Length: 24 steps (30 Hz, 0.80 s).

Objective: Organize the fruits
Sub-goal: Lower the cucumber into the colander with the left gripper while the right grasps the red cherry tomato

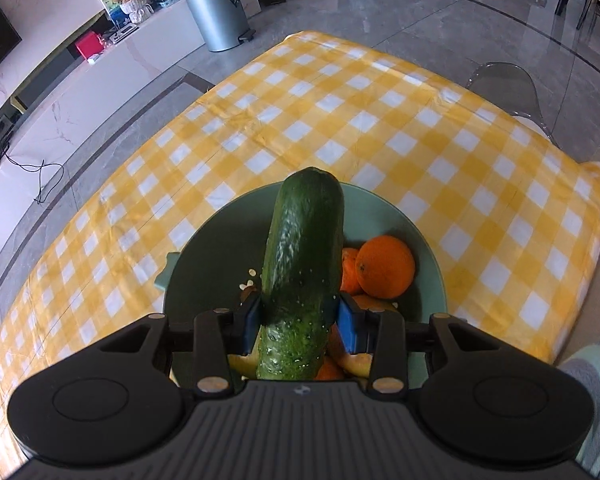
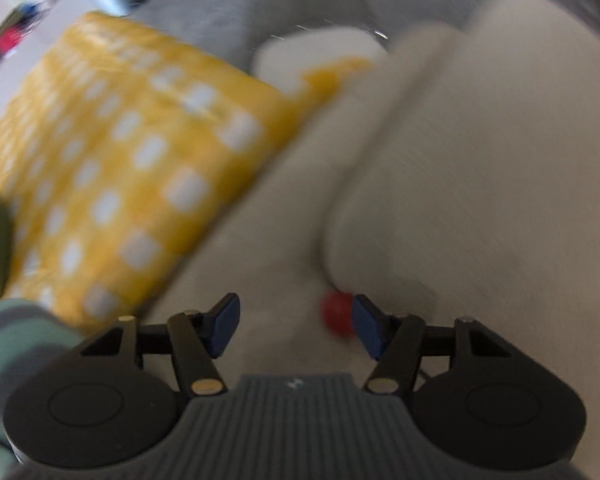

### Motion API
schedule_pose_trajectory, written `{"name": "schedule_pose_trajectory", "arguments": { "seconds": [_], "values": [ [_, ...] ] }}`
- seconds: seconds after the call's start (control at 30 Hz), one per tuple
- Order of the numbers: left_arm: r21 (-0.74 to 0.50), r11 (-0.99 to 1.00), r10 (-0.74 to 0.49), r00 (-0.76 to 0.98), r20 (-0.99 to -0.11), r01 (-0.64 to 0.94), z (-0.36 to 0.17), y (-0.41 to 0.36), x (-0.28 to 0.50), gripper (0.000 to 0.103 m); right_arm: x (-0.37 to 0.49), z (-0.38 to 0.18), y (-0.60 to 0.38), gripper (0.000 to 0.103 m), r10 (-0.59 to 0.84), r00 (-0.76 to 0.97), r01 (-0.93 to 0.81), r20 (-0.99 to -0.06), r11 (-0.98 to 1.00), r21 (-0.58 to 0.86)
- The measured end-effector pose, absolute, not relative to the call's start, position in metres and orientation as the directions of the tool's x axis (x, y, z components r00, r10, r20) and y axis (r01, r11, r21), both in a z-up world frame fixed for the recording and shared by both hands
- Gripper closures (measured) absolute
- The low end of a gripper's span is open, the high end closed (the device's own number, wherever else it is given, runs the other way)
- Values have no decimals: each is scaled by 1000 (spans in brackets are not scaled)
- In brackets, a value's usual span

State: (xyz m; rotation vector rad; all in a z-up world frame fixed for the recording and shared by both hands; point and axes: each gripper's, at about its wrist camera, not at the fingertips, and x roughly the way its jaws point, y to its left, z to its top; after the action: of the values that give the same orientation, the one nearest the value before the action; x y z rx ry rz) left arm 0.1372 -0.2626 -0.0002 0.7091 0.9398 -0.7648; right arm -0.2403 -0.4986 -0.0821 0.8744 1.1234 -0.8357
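Your left gripper [image 1: 298, 314] is clamped on a cucumber [image 1: 302, 256], the blue pads pressing its sides near the lower end. The cucumber stands up between the fingers over a green bowl [image 1: 384, 208], and it hides the middle of the bowl from you. Beside it in the bowl sits an orange [image 1: 385, 266], touching a second orange fruit [image 1: 349, 270] that is half covered by the cucumber. Yellow and orange pieces lie lower in the bowl, mostly hidden behind the gripper body, so you cannot tell what they are. The bowl rests on a yellow checked tablecloth [image 1: 340, 112].

Your right gripper [image 2: 296, 326] has its jaws parted with nothing between the pads. That view is heavily smeared. A small red thing [image 2: 336, 314] shows just beside the right-hand pad; whether it touches is unclear, and its kind cannot be made out. Pale cream shapes [image 2: 480, 168] fill the right side, too blurred to name. A striped sleeve [image 2: 16, 332] is cut off at the lower left.
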Motion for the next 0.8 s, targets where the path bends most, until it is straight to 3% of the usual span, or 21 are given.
{"name": "schedule_pose_trajectory", "arguments": {
  "seconds": [0.23, 0.63, 0.8],
  "values": [
    [253, 555, -224, 436, -872, 792, -15, -271, 151, 59, -248, -95, -501, 48, -78, 216, 922, -973, 343, 177],
    [254, 524, -240, 427, -872, 813, -32, -275, 158, 58, -247, -107, -507, 67, -63, 187, 944, -980, 287, 162],
    [264, 513, -244, 434, -868, 817, -34, -274, 157, 52, -244, -105, -506, 78, -73, 189, 936, -979, 315, 157]
  ]
}}
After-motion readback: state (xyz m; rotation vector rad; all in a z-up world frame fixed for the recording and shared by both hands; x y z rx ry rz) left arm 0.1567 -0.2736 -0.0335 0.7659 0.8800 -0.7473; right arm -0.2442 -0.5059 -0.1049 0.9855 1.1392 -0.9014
